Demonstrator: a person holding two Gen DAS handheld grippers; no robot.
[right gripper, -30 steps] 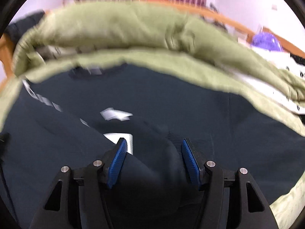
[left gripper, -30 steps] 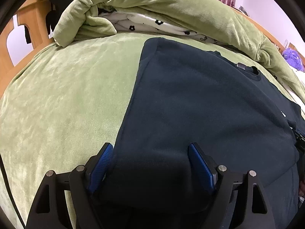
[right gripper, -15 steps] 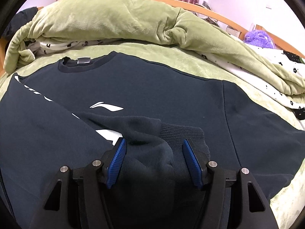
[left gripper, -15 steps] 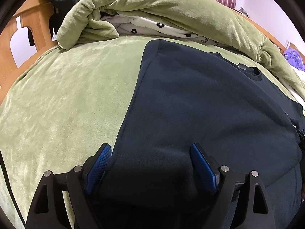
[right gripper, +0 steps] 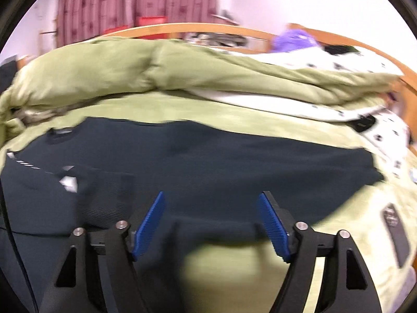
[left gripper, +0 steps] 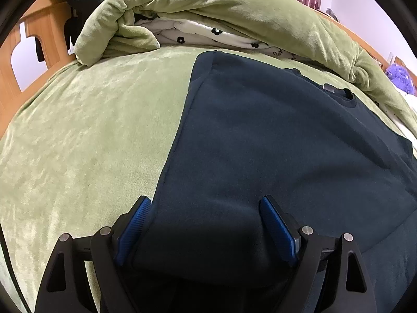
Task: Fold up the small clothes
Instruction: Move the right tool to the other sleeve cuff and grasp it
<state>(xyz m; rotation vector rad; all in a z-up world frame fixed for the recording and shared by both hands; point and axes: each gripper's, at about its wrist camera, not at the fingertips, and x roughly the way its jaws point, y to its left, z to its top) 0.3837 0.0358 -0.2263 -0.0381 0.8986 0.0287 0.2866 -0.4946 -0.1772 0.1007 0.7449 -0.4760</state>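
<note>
Currently listed: left gripper (left gripper: pixel 206 230), jaws wide, folded edge of dark navy sweatshirt (left gripper: pixel 273 143) lying between blue pads, pads not seen to press it. Right gripper (right gripper: pixel 211 223), jaws just opened wider, nothing clasped; sweatshirt hem beneath, ribbed cuff (right gripper: pixel 109 195) at 9 o'clock. Sweatshirt flat on green bedspread (left gripper: pixel 83 140), collar toward 1 o'clock in left view. Rolled green quilt (left gripper: pixel 247 13) at 12 o'clock; wooden bed frame (left gripper: pixel 44 34) at 10 o'clock. Right view blurred.
</note>
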